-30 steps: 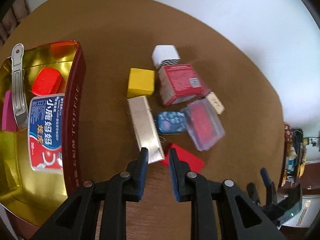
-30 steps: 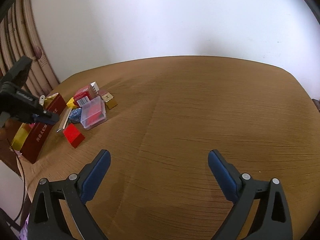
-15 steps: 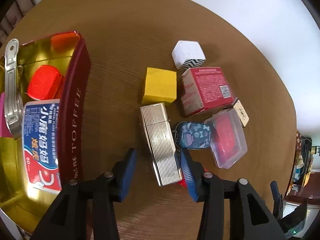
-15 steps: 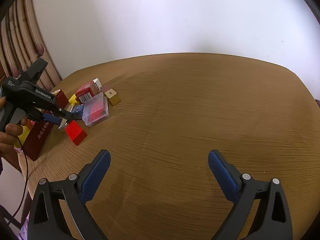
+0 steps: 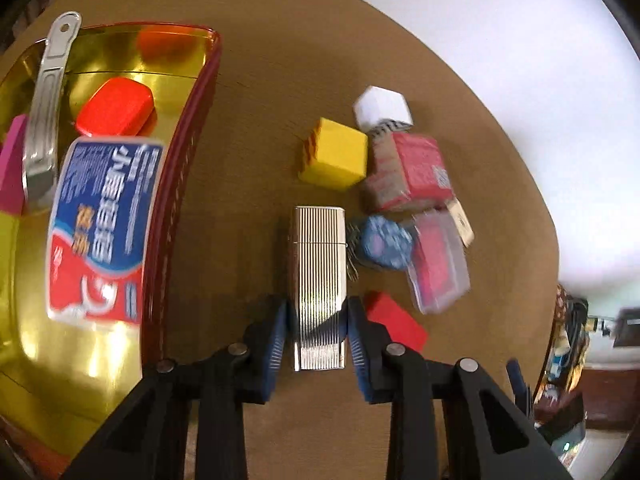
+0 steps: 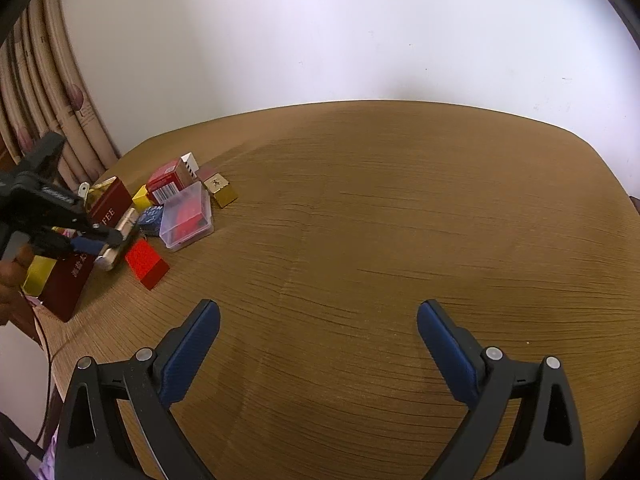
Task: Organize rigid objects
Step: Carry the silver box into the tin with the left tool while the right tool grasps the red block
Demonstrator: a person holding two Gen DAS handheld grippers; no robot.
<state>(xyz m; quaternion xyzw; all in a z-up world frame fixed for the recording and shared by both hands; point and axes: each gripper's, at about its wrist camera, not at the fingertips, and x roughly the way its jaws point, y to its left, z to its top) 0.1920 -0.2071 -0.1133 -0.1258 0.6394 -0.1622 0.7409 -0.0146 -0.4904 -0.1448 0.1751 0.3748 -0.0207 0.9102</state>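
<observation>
A ribbed silver case (image 5: 318, 280) lies on the brown table, and my left gripper (image 5: 317, 330) has its blue pads against both sides of the case's near end. Beyond it lie a yellow cube (image 5: 335, 154), a white box (image 5: 382, 109), a red carton (image 5: 412, 172), a blue patterned tin (image 5: 384, 242), a clear box with red contents (image 5: 438, 266) and a red block (image 5: 394, 322). A gold tin with red walls (image 5: 176, 184) at the left holds a toothpaste box (image 5: 102, 228), a red case (image 5: 116, 108) and a metal tool (image 5: 46, 108). My right gripper (image 6: 318, 344) is open and empty over bare table.
In the right wrist view the pile (image 6: 180, 204) and the left gripper (image 6: 96, 242) sit at the table's far left, near a curtain (image 6: 48, 96). A small gold box (image 6: 220, 190) lies at the pile's right edge. A white wall stands behind the table.
My left gripper opened, moved forward around the silver case and closed onto its near end. The right gripper has not moved.
</observation>
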